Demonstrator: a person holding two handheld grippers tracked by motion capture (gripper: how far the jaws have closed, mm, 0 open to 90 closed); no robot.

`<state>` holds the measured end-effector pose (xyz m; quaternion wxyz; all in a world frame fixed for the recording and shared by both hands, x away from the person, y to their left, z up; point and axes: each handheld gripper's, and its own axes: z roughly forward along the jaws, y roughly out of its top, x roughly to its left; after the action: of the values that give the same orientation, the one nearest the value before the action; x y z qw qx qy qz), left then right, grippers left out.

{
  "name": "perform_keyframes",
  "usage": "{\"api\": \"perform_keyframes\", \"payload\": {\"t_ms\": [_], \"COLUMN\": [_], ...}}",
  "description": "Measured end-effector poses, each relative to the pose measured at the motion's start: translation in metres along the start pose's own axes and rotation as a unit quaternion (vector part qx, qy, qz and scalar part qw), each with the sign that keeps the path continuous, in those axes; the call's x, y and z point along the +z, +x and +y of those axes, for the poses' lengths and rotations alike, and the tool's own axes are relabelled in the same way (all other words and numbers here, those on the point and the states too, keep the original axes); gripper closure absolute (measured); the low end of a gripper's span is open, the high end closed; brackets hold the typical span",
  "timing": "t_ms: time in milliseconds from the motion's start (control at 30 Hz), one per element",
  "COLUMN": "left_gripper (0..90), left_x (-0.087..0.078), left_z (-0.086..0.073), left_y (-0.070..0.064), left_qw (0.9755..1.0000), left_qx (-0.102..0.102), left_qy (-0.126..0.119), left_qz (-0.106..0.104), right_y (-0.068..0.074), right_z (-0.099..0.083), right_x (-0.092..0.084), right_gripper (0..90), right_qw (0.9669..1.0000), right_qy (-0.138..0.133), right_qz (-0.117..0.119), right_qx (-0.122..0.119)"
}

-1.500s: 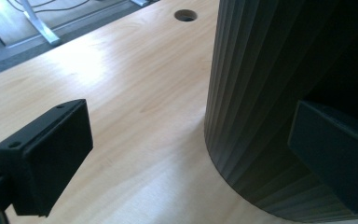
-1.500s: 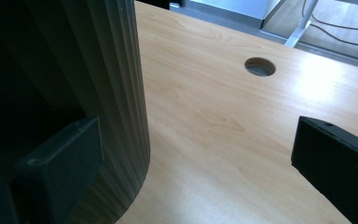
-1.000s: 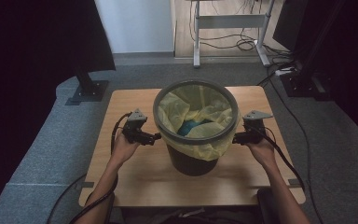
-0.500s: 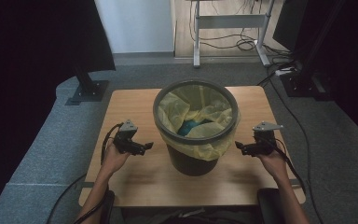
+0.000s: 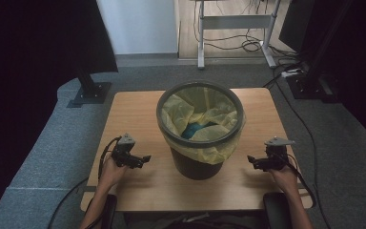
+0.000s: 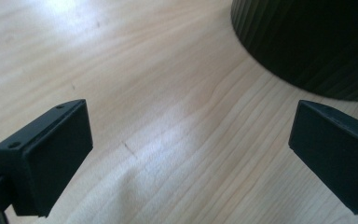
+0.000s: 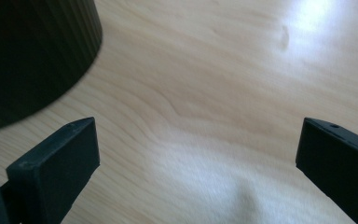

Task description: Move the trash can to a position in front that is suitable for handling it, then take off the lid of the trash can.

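Centrally, a round ribbed dark bin (image 5: 200, 162) holds a crinkled yellow liner (image 5: 190, 107).

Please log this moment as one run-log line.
left tongs: open, empty | right tongs: open, empty | bin: upright between them, untouched | yellow liner: over rim

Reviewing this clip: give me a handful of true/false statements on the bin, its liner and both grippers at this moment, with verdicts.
1. The black bin stands upright on the wooden table. True.
2. The left gripper clamps the bin's rim. False: it is open, apart from the bin, over bare wood.
3. A yellow liner folds over the rim. True.
4. The right gripper is shut. False: its jaws stand wide apart.
5. Something blue lies inside the liner. True.
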<state>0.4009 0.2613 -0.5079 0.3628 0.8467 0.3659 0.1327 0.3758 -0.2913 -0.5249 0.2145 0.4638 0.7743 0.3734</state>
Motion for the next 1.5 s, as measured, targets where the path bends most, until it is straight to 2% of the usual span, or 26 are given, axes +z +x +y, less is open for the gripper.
{"api": "perform_keyframes", "payload": {"t_ms": [267, 500, 600, 733, 1133, 1500], "left_gripper": [0.0, 0.0, 0.0, 0.0, 0.0, 0.2], "left_x": [0.012, 0.022, 0.026, 0.027, 0.028, 0.030], "left_z": [-0.013, -0.025, -0.028, -0.028, -0.027, -0.019], "left_y": [0.003, 0.005, 0.006, 0.006, 0.006, 0.006], "left_qw": [0.9998, 0.9990, 0.9987, 0.9988, 0.9987, 0.9968], "left_qx": [-0.008, -0.006, -0.002, -0.004, -0.010, -0.023], "left_qy": [0.016, 0.039, 0.048, 0.045, 0.045, 0.069], "left_qz": [0.010, 0.019, 0.018, 0.018, 0.024, 0.032], "right_y": [-0.005, -0.007, -0.006, -0.003, -0.002, -0.002], "right_z": [-0.016, -0.024, -0.025, -0.027, -0.027, -0.027], "right_x": [0.008, 0.014, 0.016, 0.018, 0.019, 0.018], "right_gripper": [0.0, 0.0, 0.0, 0.0, 0.0, 0.0], "right_qw": [0.9997, 0.9994, 0.9993, 0.9989, 0.9988, 0.9988], "right_qy": [0.024, 0.033, 0.037, 0.045, 0.046, 0.046], "right_qz": [-0.006, 0.005, 0.008, 0.009, 0.011, 0.011], "right_qx": [0.003, 0.011, 0.004, -0.013, -0.014, -0.014]}}
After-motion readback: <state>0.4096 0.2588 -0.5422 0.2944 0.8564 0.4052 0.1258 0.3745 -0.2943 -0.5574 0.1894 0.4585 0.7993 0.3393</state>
